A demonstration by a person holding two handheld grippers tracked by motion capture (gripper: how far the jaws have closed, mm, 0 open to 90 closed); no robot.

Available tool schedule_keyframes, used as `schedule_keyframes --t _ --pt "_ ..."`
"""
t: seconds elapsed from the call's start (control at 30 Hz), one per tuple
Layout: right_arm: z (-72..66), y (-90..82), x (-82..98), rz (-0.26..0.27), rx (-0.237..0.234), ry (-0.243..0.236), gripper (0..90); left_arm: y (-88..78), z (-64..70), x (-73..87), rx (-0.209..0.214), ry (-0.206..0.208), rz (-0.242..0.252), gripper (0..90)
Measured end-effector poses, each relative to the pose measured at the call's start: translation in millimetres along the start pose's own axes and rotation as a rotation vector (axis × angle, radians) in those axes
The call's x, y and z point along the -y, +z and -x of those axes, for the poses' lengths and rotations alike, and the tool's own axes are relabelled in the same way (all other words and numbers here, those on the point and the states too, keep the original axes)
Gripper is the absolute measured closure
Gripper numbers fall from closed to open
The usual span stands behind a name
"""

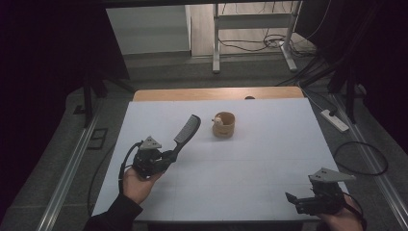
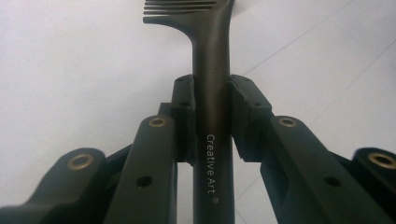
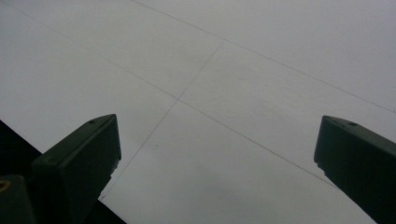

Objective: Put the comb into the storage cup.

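A small wooden cup (image 1: 224,124) stands on the white table (image 1: 269,159).

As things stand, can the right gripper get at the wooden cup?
Probably yes. The right gripper is open and holds nothing, and bare white table lies between it and the wooden cup. The left gripper holds the comb off to the side.

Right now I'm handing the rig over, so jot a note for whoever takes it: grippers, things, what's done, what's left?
Left gripper: jaws shut on the handle of the black comb, teeth end pointing toward the wooden cup.
Right gripper: jaws open, holding nothing, near the table's front right corner.
Done: comb gripped.
Left: probably putting the comb in the cup.
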State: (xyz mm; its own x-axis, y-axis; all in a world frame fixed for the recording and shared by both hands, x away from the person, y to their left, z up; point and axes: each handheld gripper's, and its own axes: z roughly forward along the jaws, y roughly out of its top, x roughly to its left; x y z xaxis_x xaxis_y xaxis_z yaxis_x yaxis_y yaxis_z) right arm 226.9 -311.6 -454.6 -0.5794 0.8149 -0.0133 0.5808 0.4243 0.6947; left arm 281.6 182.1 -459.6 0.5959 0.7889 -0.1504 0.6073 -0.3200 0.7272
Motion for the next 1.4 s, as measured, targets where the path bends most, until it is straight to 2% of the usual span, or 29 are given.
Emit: schedule_keyframes --t 0.2,0.5,0.93,1.23,1.4 --pt "-0.5 -0.9 -0.2 0.008 -0.007 -0.01 0.3 -6.4 6.8 3.5 0.008 0.007 0.024 71.9" --pt "-1.0 -3.0 -1.5 0.067 -0.026 -0.024 0.0 -15.3 15.7 8.6 0.009 0.007 0.061 72.0" --pt "0.0 -5.4 -4.1 0.127 -0.077 -0.016 0.0 -28.8 29.0 17.1 0.058 0.023 0.114 71.9" --pt "-3.9 -6.6 -8.9 0.15 -0.085 -0.06 0.0 -34.4 43.2 22.7 0.066 0.05 0.118 71.9" --pt "-3.2 -7.9 -12.8 0.167 -0.1 -0.06 0.0 -32.5 45.8 22.2 0.071 0.063 0.117 71.9"
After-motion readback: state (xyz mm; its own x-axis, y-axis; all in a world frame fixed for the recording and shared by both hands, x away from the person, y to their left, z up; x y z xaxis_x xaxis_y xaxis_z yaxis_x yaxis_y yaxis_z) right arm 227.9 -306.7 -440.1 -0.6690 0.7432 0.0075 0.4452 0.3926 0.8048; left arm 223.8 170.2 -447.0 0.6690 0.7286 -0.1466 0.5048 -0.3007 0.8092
